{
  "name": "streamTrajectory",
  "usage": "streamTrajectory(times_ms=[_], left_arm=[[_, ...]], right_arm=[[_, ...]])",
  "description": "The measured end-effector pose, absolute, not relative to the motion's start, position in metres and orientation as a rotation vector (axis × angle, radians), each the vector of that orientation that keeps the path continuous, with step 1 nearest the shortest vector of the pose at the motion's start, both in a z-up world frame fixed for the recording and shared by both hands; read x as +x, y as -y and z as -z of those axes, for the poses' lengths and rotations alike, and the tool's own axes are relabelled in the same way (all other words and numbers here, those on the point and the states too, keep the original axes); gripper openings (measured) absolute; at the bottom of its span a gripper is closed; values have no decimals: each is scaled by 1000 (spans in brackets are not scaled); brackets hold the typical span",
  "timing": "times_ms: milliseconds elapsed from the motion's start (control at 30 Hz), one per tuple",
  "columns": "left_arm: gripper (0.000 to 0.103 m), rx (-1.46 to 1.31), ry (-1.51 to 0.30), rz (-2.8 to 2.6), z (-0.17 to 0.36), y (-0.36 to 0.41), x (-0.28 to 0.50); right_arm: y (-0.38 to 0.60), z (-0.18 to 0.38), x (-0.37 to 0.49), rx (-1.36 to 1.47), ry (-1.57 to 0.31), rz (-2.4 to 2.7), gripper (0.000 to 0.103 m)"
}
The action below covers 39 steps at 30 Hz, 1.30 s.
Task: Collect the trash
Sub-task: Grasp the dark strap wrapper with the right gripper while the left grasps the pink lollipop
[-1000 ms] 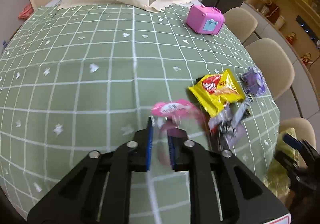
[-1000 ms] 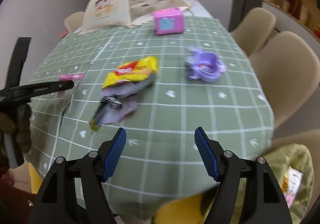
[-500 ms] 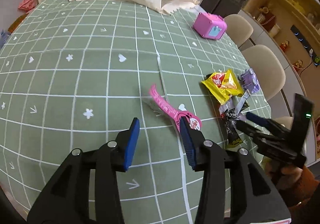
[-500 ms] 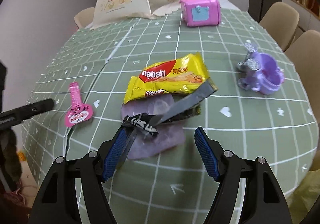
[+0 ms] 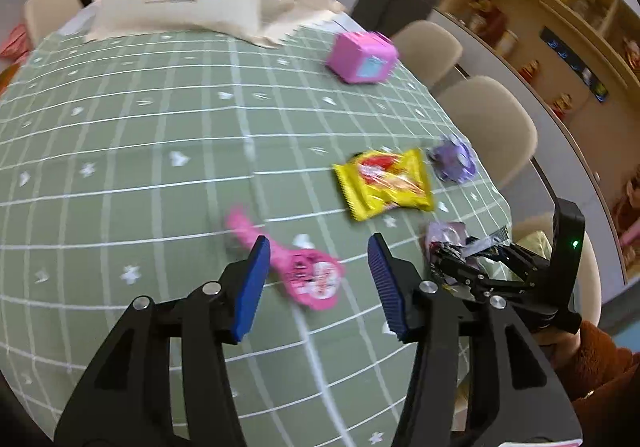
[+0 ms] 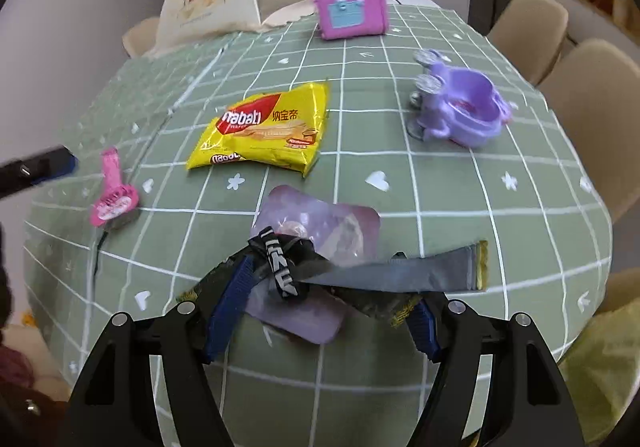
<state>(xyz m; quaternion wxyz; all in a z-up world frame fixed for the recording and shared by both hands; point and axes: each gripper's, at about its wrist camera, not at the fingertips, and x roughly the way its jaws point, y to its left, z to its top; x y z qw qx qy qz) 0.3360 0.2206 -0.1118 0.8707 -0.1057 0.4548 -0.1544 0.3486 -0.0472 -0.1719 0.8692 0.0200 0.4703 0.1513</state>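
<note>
Yellow "nabati" wrapper is lying on my counter; my left tongs, just opening, are straddling the pink wrapper; right tongs are gaping around the black wrapper.

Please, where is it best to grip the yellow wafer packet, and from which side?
Probably the yellow wafer packet is best pinched at its crimped right end from above: it lies flat on the green tablecloth, and that end is clear of the other wrappers.

The yellow wafer packet on the desk read "nabati" in white on red, with Chinese characters just beside it.
</note>
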Motion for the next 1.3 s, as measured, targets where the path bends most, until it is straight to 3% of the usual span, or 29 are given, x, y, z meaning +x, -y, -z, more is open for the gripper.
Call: streamTrajectory(times_ms=[233,367,467,733,833,900,933,967,1300], left_arm=[[48,-191,-956,351,109,-198,342],[48,-207,-949,326,108,-205,338],[48,-237,-960,299,113,-213,334],[48,-248,-961,264,113,-220,318],[48,-253,-966,244,114,-225,311],[48,-267,-977,232,117,-229,308],[48,-284,-987,227,120,-231,307],[49,-304,-999,224,123,-232,307],[49,-277,-1067,96,143,-207,332]], right_arm=[[49,166,348,32,-1011,-336,68],[57,126,318,-129,-825,-343,68],[53,115,314,-181,-808,-429,68],[15,141,334,-282,-831,-619,65],[7,161,339,-367,-890,-617,54],[10,161,341,-331,-926,-627,30],[13,157,341,-313,-934,-620,27],[15,152,341,-294,-933,-618,11],[38,80,331,-138,-789,-513,8]])
